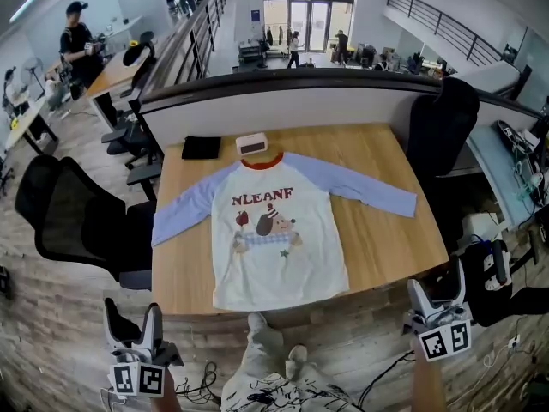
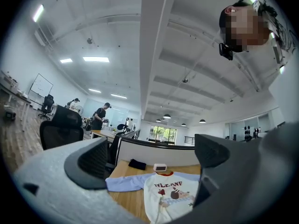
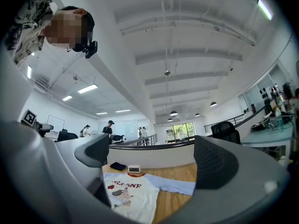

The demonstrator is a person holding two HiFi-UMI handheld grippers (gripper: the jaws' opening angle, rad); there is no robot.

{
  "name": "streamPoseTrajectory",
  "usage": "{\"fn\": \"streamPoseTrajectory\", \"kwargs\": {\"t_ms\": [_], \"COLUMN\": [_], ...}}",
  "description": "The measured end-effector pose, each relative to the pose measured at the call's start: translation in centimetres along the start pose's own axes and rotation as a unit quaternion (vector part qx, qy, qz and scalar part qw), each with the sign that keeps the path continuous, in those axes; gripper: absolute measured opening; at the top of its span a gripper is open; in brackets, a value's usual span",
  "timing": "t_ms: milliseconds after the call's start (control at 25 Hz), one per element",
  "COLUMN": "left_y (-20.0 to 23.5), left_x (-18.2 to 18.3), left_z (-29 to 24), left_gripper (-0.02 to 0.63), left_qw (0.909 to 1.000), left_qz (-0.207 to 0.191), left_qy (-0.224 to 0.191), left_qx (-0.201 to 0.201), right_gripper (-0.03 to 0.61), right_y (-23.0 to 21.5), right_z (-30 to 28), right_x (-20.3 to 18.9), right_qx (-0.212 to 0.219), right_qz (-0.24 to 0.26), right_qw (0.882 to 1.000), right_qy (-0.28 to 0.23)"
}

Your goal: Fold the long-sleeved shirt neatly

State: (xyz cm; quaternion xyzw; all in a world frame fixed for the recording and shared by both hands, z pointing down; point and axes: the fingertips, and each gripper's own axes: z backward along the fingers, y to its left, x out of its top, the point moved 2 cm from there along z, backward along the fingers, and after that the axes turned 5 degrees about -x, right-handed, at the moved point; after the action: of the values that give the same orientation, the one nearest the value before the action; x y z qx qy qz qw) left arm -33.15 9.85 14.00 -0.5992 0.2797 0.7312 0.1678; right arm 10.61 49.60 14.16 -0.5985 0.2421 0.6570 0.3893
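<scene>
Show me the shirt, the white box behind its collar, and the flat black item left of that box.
shirt (image 1: 276, 230): head view, on the dog print on its chest.
white box (image 1: 251, 144): head view, middle of its front face.
flat black item (image 1: 201, 148): head view, centre of its top.

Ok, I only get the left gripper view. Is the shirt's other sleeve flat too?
Observer: Yes. The head view shows the right-side sleeve of the long-sleeved shirt stretched flat toward the right edge of the table.
Operator: Where's the other hand-held gripper?
Observer: The right hand-held gripper is off the table's near right corner, jaws apart, empty.
Operator: Is the shirt's bottom hanging off?
Observer: No, the hem lies on the table, near its front edge.
</scene>
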Motion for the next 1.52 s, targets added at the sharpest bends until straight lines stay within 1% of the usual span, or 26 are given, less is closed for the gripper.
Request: {"fn": "streamPoseTrajectory", "kwargs": {"t_ms": [240, 400, 520, 640, 840, 920, 1080, 1120, 1200, 1280, 1360, 1440, 1520], "left_y": [4.8, 7.7, 9.8, 11.3, 13.0, 13.4, 15.2, 16.2, 18.6, 21.7, 24.7, 27.7, 30.6], "left_x": [-0.6, -0.4, -0.7, -1.5, -3.3, -4.2, -6.9, -7.8, -9.9, -12.0, -14.3, -16.9, -20.2], "left_z": [-7.1, -11.4, -13.6, -15.2, -16.9, -17.5, -18.4, -18.8, -19.4, -19.7, -19.6, -19.7, -19.6], "left_gripper": [0.571, 0.571, 0.571, 0.571, 0.571, 0.571, 0.571, 0.571, 0.571, 0.571, 0.571, 0.571, 0.571], "left_qw": [0.9998, 0.9997, 0.9997, 0.9996, 0.9987, 0.9977, 0.9932, 0.9912, 0.985, 0.9759, 0.9651, 0.9532, 0.937], "left_qz": [0.02, 0.022, 0.023, 0.024, 0.021, 0.034, 0.074, 0.089, 0.133, 0.186, 0.233, 0.274, 0.317], "left_qy": [0.0, -0.003, 0.004, 0.016, 0.045, 0.057, 0.089, 0.098, 0.109, 0.115, 0.12, 0.127, 0.145], "left_qx": [-0.004, -0.008, -0.007, -0.003, 0.008, 0.011, 0.005, 0.002, 0.0, 0.003, 0.012, 0.02, 0.024], "right_gripper": [0.563, 0.563, 0.563, 0.563, 0.563, 0.563, 0.563, 0.563, 0.563, 0.563, 0.563, 0.563, 0.563], "right_y": [1.1, 2.6, 4.2, 5.0, 5.0, 4.7, 2.8, 2.6, 3.0, 4.6, 7.0, 9.8, 13.1], "right_z": [-7.1, -12.3, -15.1, -17.5, -21.1, -22.4, -24.4, -24.8, -25.6, -26.7, -28.3, -30.0, -31.8], "right_x": [-0.4, -0.6, -1.7, -2.9, -4.4, -5.2, -7.8, -8.5, -9.9, -11.5, -13.4, -15.5, -17.8], "right_qx": [-0.011, -0.014, -0.006, 0.003, 0.021, 0.03, 0.034, 0.037, 0.052, 0.083, 0.119, 0.147, 0.171], "right_qz": [0.006, 0.003, 0.006, 0.016, 0.019, 0.015, -0.008, -0.01, -0.006, 0.007, 0.018, 0.016, 0.009], "right_qw": [1.0, 1.0, 1.0, 1.0, 0.999, 0.999, 0.997, 0.997, 0.994, 0.99, 0.983, 0.978, 0.973], "right_qy": [-0.011, -0.023, -0.015, 0.002, 0.024, 0.036, 0.064, 0.074, 0.096, 0.118, 0.136, 0.147, 0.154]}}
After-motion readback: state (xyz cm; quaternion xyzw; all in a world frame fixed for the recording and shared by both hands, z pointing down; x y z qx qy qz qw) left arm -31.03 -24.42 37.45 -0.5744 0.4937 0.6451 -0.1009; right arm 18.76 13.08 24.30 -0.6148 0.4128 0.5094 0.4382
